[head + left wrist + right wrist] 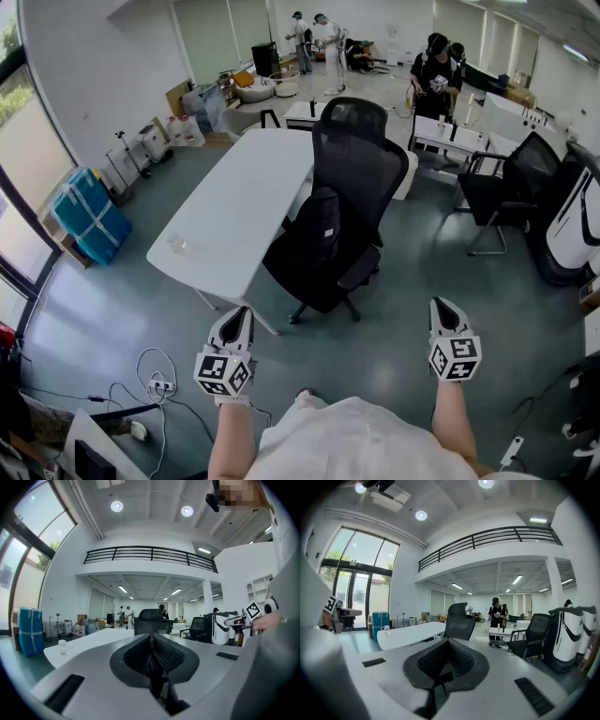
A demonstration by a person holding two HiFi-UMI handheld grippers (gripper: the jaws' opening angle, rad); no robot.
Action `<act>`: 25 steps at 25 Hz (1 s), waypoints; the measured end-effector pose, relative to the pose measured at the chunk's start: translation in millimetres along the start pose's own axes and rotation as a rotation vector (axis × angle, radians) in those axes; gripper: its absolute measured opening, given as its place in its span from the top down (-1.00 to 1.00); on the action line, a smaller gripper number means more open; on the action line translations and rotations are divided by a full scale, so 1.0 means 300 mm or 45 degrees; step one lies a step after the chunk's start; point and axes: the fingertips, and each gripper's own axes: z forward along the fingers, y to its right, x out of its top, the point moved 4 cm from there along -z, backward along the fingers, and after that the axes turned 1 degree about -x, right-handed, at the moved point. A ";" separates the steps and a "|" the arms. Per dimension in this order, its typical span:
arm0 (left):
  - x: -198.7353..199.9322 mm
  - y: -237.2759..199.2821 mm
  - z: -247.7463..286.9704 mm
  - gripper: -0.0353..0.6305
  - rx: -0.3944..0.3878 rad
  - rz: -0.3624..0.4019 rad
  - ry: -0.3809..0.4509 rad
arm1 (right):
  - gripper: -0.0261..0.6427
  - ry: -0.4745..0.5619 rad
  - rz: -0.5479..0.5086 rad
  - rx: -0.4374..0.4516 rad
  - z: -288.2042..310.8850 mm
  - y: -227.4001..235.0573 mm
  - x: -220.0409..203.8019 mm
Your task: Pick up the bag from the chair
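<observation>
A black backpack-like bag stands upright on the seat of a black mesh office chair, which is pushed against a white table in the head view. My left gripper and right gripper hover low in that view, both well short of the chair, jaws together and holding nothing. The left gripper looks along its jaws at the chair's back. From the right gripper the chair shows ahead. The bag is hidden in both gripper views.
A small clear cup sits on the table's near corner. Another black chair and a white-and-black machine stand to the right. Blue wrapped boxes are at the left; cables and a power strip lie on the floor. People stand farther back.
</observation>
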 end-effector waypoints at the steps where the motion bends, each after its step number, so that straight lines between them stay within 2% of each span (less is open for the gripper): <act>1: 0.005 0.001 0.004 0.76 -0.003 0.000 0.002 | 0.87 -0.002 -0.001 -0.002 0.000 0.005 -0.001; 15: 0.024 0.015 0.025 0.76 -0.011 0.004 0.011 | 0.87 0.000 -0.002 0.001 0.017 0.022 -0.001; 21: 0.030 0.022 0.028 0.76 -0.005 0.005 0.015 | 0.87 0.057 0.070 -0.010 0.010 0.051 0.000; 25: 0.019 0.038 0.032 0.76 -0.009 0.001 0.011 | 0.87 0.042 0.069 -0.019 0.002 0.069 -0.024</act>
